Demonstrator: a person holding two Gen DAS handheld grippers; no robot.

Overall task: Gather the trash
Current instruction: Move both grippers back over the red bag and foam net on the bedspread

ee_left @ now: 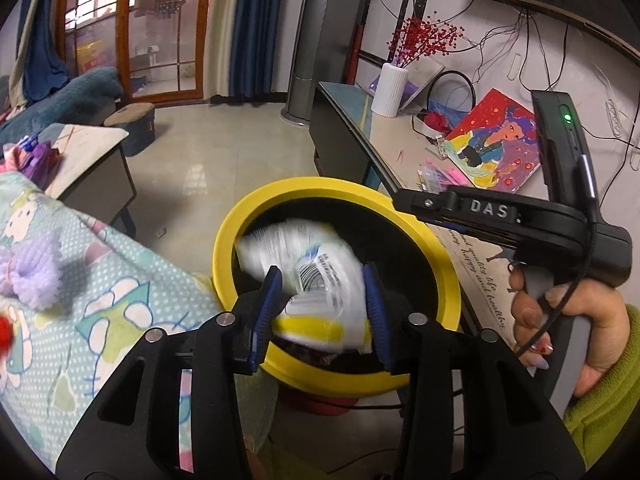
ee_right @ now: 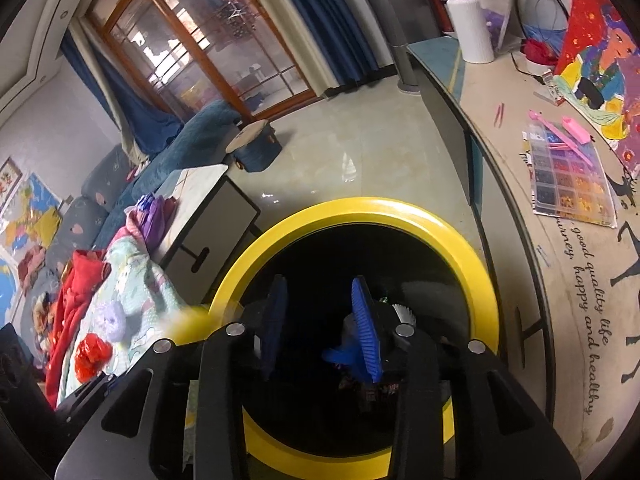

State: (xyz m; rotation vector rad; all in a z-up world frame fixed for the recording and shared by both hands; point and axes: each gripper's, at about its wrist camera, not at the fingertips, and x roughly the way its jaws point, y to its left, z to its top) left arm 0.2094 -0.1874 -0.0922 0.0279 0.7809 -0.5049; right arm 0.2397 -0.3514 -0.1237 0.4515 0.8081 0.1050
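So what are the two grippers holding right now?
The left gripper has a white and yellow wrapper between its pads, over the yellow bin; it looks blurred, so the grip is unclear. The right gripper holds nothing.

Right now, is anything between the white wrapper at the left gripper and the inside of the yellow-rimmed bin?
Nothing visible blocks it. The white wrapper is between the fingers of the left gripper, directly over the open mouth of the yellow-rimmed bin. The right gripper hangs over the same opening with nothing between its fingers.

White letters "DAS" are showing on the right gripper (ee_left: 490, 208). The bench (ee_right: 576, 288) is carrying black script reading "good quality life" and "happy and healthy".
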